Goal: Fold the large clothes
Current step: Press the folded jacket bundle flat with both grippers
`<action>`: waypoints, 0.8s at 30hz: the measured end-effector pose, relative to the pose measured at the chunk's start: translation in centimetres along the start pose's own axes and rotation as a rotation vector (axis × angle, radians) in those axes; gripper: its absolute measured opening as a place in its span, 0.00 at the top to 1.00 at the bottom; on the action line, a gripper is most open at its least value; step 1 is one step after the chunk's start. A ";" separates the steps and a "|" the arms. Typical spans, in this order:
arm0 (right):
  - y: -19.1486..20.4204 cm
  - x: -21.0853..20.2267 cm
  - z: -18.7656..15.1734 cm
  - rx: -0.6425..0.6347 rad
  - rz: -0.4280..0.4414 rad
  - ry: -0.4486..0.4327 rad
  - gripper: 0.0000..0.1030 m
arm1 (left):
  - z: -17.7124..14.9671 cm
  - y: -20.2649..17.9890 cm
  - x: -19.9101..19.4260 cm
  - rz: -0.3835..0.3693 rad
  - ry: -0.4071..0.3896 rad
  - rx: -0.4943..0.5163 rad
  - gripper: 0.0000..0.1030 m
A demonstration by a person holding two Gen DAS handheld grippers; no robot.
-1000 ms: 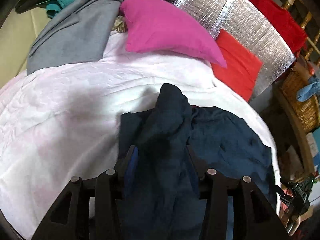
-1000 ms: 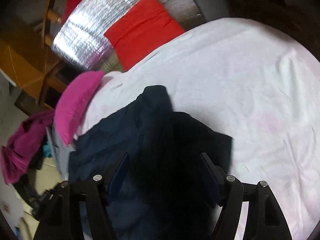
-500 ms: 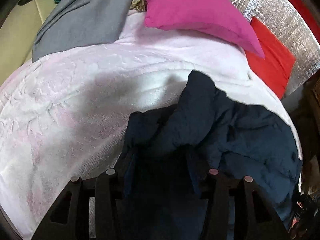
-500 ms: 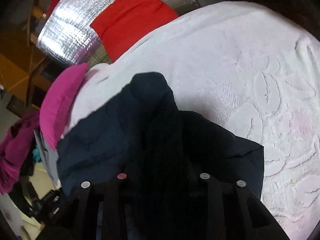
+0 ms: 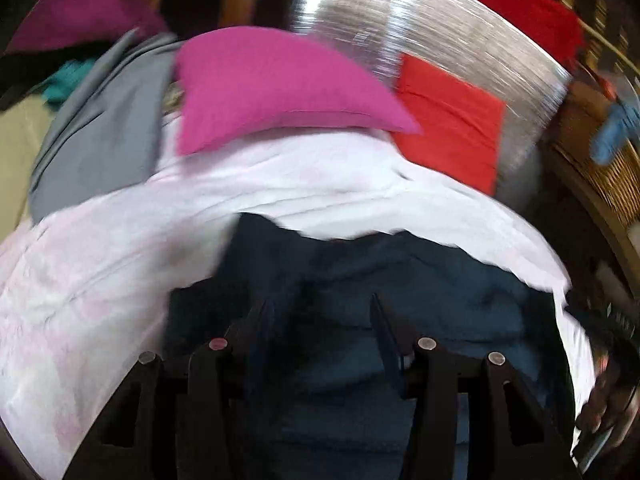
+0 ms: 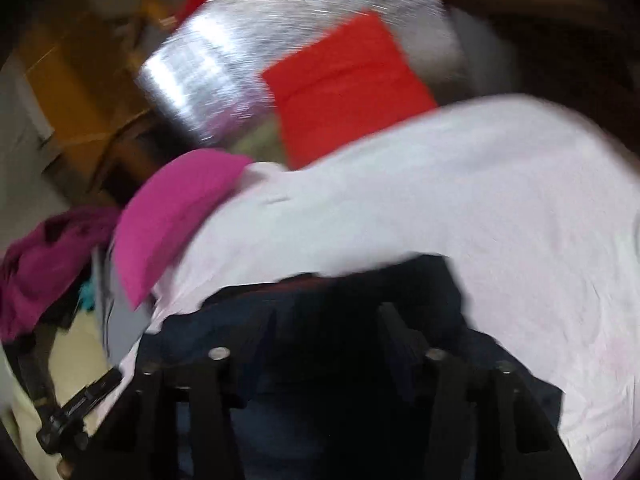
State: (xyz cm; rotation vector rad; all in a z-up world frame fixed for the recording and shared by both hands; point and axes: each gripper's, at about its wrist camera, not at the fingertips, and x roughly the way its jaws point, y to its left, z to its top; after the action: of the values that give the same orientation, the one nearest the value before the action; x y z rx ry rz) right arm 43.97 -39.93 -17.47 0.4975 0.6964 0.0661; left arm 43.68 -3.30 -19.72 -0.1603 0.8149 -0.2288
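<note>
Navy garment (image 5: pixel 400 280) near blanket (image 5: pixel 100 300) edge, bare blanket beyond

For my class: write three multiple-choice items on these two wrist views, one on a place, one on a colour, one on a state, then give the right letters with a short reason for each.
1. Where does the magenta pillow lie?
A. At the far end of the white bedspread, next to the red cushion
B. On the floor
C. Inside the wicker basket

2. What colour is the garment between the fingers of the left gripper?
A. Yellow
B. Dark navy
C. White

3. How does that garment lie now?
A. Hung on a hanger
B. Rolled into a tight tube
C. Bunched and creased on the bedspread, not yet folded flat

Answers: 1 A, the pillow rests on the bedspread's far edge beside the red cushion. 2 B, the cloth reads dark blue in both views. 3 C, its outline is uneven and its surface rumpled; it also fills the gap of the right gripper, whose jaws are opening.
</note>
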 end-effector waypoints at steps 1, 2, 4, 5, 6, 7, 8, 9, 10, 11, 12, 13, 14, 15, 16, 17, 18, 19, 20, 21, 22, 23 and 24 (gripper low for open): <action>1.2 0.4 -0.2 -0.025 0.042 0.013 0.50 | -0.2 -0.8 0.4 0.004 0.012 0.027 0.49; 2.0 1.0 -0.2 -0.034 0.074 0.033 0.50 | -0.4 -1.4 0.8 0.010 0.027 0.041 0.48; 3.2 2.1 -1.0 -0.040 0.130 0.088 0.54 | -1.0 -2.4 2.3 0.016 0.084 0.054 0.48; 3.9 3.3 -1.4 -0.032 0.160 0.128 0.54 | -1.3 -2.6 2.9 0.021 0.111 0.053 0.48; 4.1 3.9 -1.7 -0.020 0.176 0.158 0.54 | -1.6 -2.7 3.7 0.032 0.147 0.048 0.48; 4.4 5.3 -2.0 -0.006 0.183 0.197 0.54 | -1.8 -2.8 4.3 0.044 0.167 0.043 0.46; 4.7 6.9 -2.5 0.003 0.158 0.251 0.54 | -2.0 -2.9 4.7 0.059 0.176 0.042 0.41; 4.6 8.3 -2.9 0.010 0.109 0.281 0.54 | -2.1 -2.8 5.2 0.080 0.181 0.044 0.38; 4.1 9.0 -3.5 0.025 0.084 0.291 0.56 | -2.2 -2.8 5.5 0.095 0.183 0.045 0.35; 3.5 9.7 -3.7 0.052 0.085 0.292 0.57 | -2.4 -2.7 5.9 0.105 0.181 0.047 0.33; 2.9 10.2 -3.7 0.087 0.098 0.295 0.57 | -2.5 -2.7 6.1 0.112 0.179 0.052 0.32; 2.4 10.4 -3.5 0.122 0.111 0.298 0.57 | -2.6 -2.8 6.4 0.122 0.180 0.059 0.30; 2.1 10.3 -3.3 0.146 0.122 0.299 0.57 | -2.7 -2.9 6.5 0.130 0.183 0.066 0.30; 2.0 10.1 -3.2 0.157 0.130 0.294 0.57 | -2.7 -3.0 6.6 0.137 0.184 0.075 0.30; 1.6 9.6 -3.0 0.178 0.148 0.268 0.57 | -2.6 -3.1 6.5 0.136 0.184 0.079 0.30; 1.2 8.9 -2.7 0.196 0.159 0.235 0.57 | -2.5 -3.0 6.3 0.129 0.185 0.076 0.30; 0.6 7.5 -2.5 0.203 0.151 0.207 0.57 | -2.3 -2.8 6.1 0.113 0.187 0.061 0.30; 0.1 6.6 -2.2 0.201 0.135 0.191 0.57 | -2.2 -2.4 6.0 0.098 0.187 0.045 0.30; -0.4 5.4 -1.5 0.187 0.098 0.163 0.57 | -2.0 -2.1 5.7 0.084 0.185 0.028 0.30; -0.6 4.8 -1.0 0.179 0.072 0.140 0.57 | -1.8 -1.7 5.3 0.077 0.180 0.014 0.30; -1.3 3.9 -0.6 0.178 0.049 0.115 0.57 | -1.6 -1.4 4.9 0.075 0.172 0.008 0.30; -2.0 3.1 -0.2 0.187 0.037 0.097 0.57 | -1.5 -1.2 4.7 0.079 0.165 0.007 0.30; -3.0 2.5 0.2 0.208 0.031 0.086 0.57 | -1.3 -1.0 4.4 0.093 0.155 0.006 0.30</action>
State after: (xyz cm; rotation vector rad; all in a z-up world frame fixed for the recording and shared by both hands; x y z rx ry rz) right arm 45.66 -42.14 -20.24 0.7077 0.7844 0.0445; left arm 45.46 -5.52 -23.45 -0.0994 0.9735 -0.1575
